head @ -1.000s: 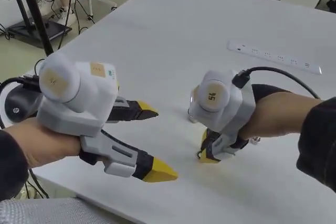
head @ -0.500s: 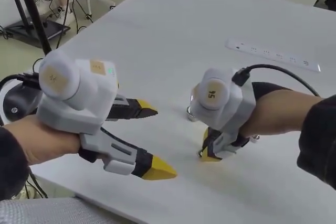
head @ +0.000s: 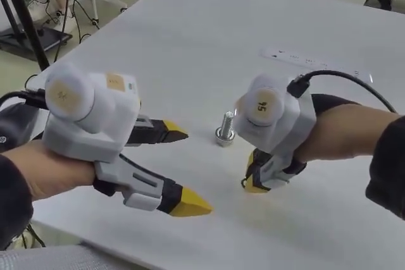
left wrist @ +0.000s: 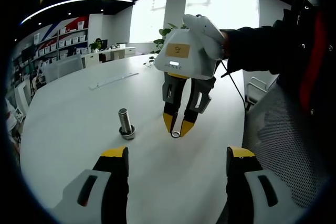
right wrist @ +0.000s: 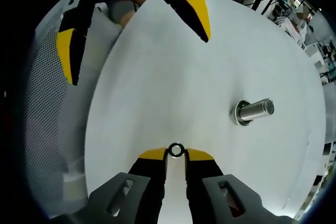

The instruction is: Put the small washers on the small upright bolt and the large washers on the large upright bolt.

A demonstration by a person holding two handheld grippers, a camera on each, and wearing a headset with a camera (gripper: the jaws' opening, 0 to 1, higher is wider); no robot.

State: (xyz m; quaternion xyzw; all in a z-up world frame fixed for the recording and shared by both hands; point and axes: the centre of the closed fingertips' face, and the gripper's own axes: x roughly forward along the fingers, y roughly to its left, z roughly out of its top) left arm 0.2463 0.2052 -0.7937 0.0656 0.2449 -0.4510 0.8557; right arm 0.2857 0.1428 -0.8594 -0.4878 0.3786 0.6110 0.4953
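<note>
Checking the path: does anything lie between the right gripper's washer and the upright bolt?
Nothing: bare table lies between the washer in the right gripper and the bolt, as the right gripper view shows.

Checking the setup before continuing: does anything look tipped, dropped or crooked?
Nothing stands out: the bolt stands upright on the table, the right gripper pinches a washer between its tips, and the left gripper is open.

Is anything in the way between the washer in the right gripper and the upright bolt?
Nothing visible. Bare table lies between the washer, pinched by the right gripper, and the bolt; the open left gripper sits off to the side.
</note>
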